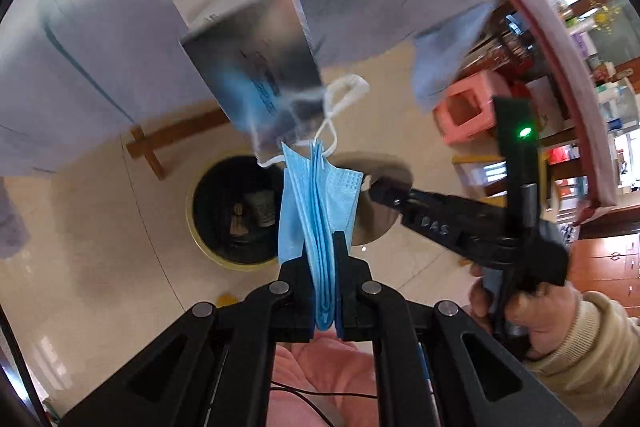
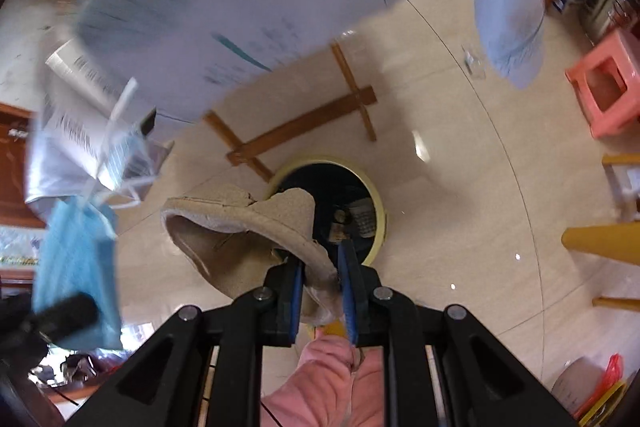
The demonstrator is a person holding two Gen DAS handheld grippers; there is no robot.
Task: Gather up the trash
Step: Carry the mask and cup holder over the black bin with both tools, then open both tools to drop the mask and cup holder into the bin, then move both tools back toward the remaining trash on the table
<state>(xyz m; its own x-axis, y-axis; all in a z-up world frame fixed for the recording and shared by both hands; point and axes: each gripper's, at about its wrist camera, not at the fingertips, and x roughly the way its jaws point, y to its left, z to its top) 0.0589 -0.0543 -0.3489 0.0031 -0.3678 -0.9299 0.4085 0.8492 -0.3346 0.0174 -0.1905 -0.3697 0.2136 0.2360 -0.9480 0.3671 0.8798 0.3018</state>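
1. My left gripper (image 1: 323, 267) is clamped on a folded blue face mask (image 1: 316, 211); the mask stands up between the pads, and from its white ear loops (image 1: 344, 95) hangs a silvery foil packet (image 1: 256, 67), blurred in the left wrist view

2. My right gripper (image 2: 322, 291) is pinched on a torn piece of beige cardboard (image 2: 240, 227), which curls away to the left of the jaws

3. Both tools point steeply down at the floor, where a round bin (image 2: 378, 223) with a yellowish rim and dark liner sits open, a few scraps already inside. In the right wrist view the cardboard's far edge overlaps the rim; in the left wrist view the mask crosses the bin's right side

4. I judge the step in hand to be carrying both loads to the bin, with the drop not yet made

5. Next I need each load over the opening rather than the rim, then the jaws parted. The cardboard is broad and could catch the edge, so I would centre it first

6. The dangling packet may swing wide or snag by its loops, so I would steady the left hand before letting go
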